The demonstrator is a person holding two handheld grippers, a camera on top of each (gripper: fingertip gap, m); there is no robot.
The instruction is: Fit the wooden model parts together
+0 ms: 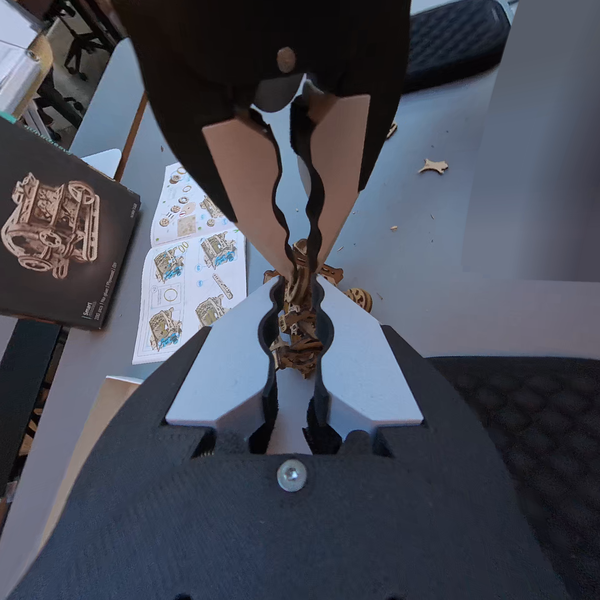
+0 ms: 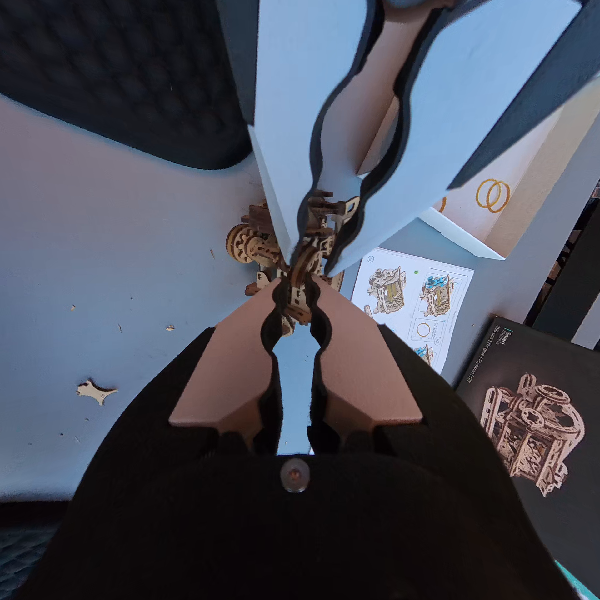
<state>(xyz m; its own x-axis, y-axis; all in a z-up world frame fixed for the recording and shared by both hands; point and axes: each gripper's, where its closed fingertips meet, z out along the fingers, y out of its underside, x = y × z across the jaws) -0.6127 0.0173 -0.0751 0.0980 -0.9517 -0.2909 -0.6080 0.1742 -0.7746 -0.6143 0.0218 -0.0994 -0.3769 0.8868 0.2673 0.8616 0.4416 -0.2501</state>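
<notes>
I am looking down my left tool, the one with pale grey-white fingers and wavy black pads, at the lower centre of the left wrist view. Its fingers are sitting close together around the brown laser-cut wooden model assembly, which is filling the gap between the pads at frame centre and appears clamped there.

My right tool, with tan-pink fingers and the same black wavy pads, is coming in from the opposite side; in the left wrist view it is reaching down from the top of the frame. Its tips are nearly together and are pinching a small round wooden disc part at the top of the assembly, right where the two tools are meeting.

The assembly is sitting over the light grey table, with a wooden wheel-like gear sticking out to the left of centre in the right wrist view. A white illustrated instruction booklet is lying open at left of centre in the left wrist view, and the black product box with a picture of the model is lying at the far left. A pale wooden offcut scrap is lying at the lower left of the right wrist view.
</notes>
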